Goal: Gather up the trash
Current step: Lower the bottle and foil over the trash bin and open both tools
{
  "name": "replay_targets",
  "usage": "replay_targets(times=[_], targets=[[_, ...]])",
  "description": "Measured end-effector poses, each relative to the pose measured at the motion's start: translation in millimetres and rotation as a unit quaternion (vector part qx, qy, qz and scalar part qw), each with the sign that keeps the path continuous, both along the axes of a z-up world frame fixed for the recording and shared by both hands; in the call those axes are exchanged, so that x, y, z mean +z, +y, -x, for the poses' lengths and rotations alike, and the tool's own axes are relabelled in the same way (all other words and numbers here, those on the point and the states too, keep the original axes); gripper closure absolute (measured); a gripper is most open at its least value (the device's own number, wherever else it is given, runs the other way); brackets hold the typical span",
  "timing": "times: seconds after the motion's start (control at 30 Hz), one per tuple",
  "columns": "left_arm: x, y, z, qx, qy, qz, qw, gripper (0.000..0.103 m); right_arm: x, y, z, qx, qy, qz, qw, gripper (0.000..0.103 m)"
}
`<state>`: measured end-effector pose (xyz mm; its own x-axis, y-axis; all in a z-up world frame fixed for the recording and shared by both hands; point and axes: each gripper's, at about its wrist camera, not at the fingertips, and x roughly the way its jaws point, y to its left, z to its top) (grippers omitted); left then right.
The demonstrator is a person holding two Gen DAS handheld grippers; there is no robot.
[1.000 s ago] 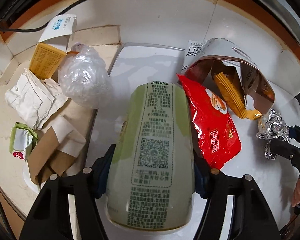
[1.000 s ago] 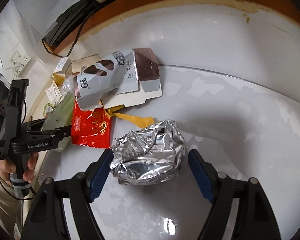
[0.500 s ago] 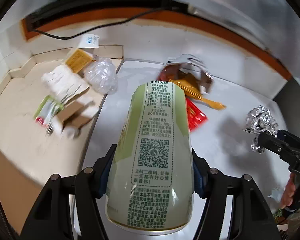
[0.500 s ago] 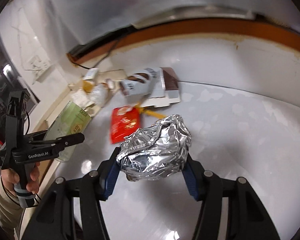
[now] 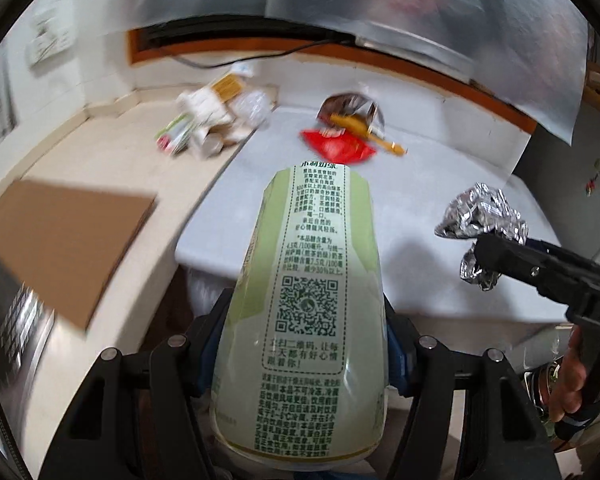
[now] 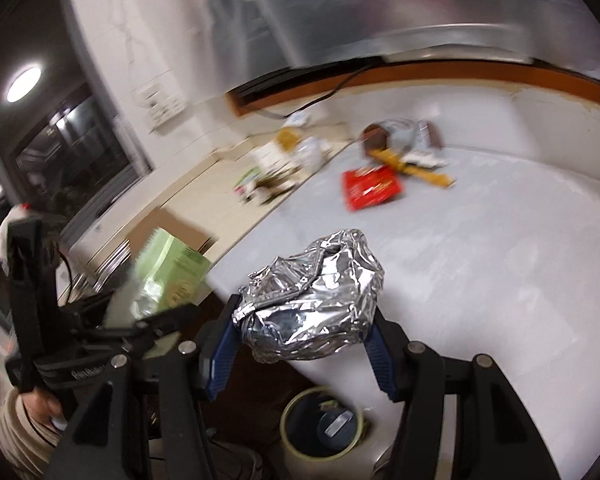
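Left tongs (image 5: 306, 344) clenched on a green carton (image 5: 306, 300), lower centre of frame, held above the worktop (image 5: 440, 184) edge. Right tongs (image 6: 300, 344) clamp a crumpled foil ball (image 6: 312, 300), centre frame, above a round bin (image 6: 320, 428). Red wrapper (image 6: 372, 188) lies on the worktop, upper centre.

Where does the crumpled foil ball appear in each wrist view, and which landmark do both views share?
Left wrist: foil ball at right, held in the right claw.
Right wrist: foil ball at lower centre, between the claw's pads.
Shared landmark: red wrapper on the white counter.
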<state>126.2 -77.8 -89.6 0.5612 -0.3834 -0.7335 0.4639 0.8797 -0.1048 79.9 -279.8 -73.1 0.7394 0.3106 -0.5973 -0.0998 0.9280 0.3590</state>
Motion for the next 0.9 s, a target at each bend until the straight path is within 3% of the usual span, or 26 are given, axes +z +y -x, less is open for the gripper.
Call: replay_targets(times=[0.1,0.2,0.47,0.6,0.73,0.9], targets=[[-24.8,19.2,19.8,0.023,0.001,-0.003,0.9997,0.04,-13.5,27.4,14.5,0.029,-0.003,0.029,0.999,0.046],[-51.7,37.3,35.4,0.044,0.029,0.001,0.9986,0.04,-33.4,55.4,25.4,0.061,-0.001,0.063,0.996,0.046],[-131.7,68.0,52.3,0.08,0.083,0.0,0.9933,0.039,-108.5,97.9,22.8,0.125,0.052,0.115,0.984,0.046],[-180.1,69.9,43.0,0.088,0.118,-0.004,0.9891,0.039,-145.0,101.6,8.1,0.131,0.07,0.127,0.981,0.045],[-225.8,68.2,27.8,0.087,0.148,-0.009,0.9851,0.039,-203.0,108.0,-10.4,0.136,0.104,0.145,0.974,0.045],[-276.3,66.7,8.2,0.088,0.185,-0.024,0.9786,0.039,-270.5,110.6,-27.0,0.123,0.155,0.125,0.972,0.045]])
